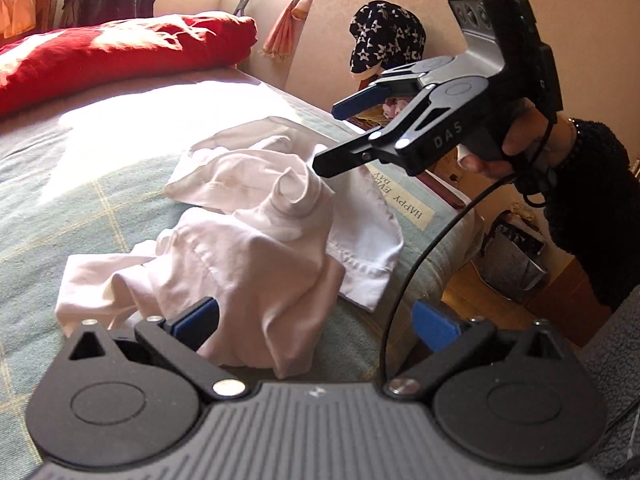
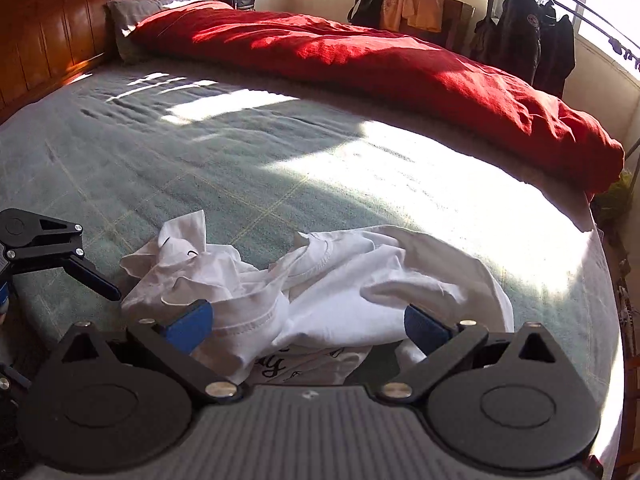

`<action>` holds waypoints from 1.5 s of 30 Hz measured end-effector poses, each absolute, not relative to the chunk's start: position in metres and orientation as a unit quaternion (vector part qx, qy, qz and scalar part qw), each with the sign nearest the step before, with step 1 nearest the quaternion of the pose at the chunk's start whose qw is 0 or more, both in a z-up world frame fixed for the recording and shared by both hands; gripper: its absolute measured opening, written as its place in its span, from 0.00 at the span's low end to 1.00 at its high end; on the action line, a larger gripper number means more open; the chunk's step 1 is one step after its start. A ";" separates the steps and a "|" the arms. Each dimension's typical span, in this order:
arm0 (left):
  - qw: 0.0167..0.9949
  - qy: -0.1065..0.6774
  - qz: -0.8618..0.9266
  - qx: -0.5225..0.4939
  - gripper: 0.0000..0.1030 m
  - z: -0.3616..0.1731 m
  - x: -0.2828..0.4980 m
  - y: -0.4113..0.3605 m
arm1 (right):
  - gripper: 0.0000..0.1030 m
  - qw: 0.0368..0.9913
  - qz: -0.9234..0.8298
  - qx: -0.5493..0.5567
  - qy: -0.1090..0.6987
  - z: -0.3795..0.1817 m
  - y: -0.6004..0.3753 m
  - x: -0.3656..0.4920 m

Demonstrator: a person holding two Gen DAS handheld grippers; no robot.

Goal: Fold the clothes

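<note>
White garment [image 1: 256, 248], cotton, apparently a T-shirt with dark script print showing at the near edge in the right wrist view: lies crumpled in a heap near the foot-side edge of the bed [image 2: 240, 152], on a green checked cover, one part bunched into an upright peak, a hemmed edge trailing toward the bed edge; not folded. Whether this is 1 garment or 2 tangled together cannot be told. Left tongs [image 1: 316, 322]: wide open, holding nothing, blue pads at either side of the near bulge of cloth. Right tongs [image 2: 308, 324]: likewise spread and empty, low over the heap; in the left wrist view they hang just above the peak, held by a hand [image 1: 516, 148] in a dark sleeve. Risks, as judged: closing on the bunched peak would likely take several layers at once, so the cloth would lift as a lump instead of opening out; a grasp at mid-panel and not at hem or shoulder would leave twists that carry into any fold; the trailing hem lies close to the bed edge, so a pull that way could slide the cloth off; strong sun glare on white cloth hides seams and edges. Surroundings: red duvet [image 2: 380, 56] along the far side, well apart; wooden headboard [image 2: 60, 20]; a cable [image 1: 404, 280] from the right tongs hangs near the cloth and could snag.
</note>
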State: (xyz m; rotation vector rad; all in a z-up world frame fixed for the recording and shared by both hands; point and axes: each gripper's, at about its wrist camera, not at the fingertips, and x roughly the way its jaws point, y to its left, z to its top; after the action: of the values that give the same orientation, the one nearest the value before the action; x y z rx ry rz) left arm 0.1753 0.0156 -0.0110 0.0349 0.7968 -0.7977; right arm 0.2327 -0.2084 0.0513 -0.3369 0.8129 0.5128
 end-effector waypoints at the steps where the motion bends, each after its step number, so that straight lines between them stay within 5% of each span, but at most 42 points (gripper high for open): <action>1: 0.854 0.379 -0.357 0.020 0.99 -0.010 0.176 0.024 | 1.00 0.871 0.240 -0.174 0.393 0.052 -0.198 0.241; 17: 0.887 0.391 -0.244 -0.034 0.99 -0.022 0.184 0.095 | 1.00 0.762 0.131 -0.352 0.527 -0.038 -0.090 0.354; 45: 0.855 0.341 -0.379 0.093 0.97 0.012 0.234 -0.032 | 1.00 0.861 0.133 -0.102 0.481 0.025 -0.290 0.241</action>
State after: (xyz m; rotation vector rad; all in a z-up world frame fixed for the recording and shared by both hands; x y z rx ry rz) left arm 0.2340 -0.0320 0.0123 0.1952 0.7162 -0.7966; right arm 0.2409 -0.2898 0.0253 -0.2135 1.0085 0.2795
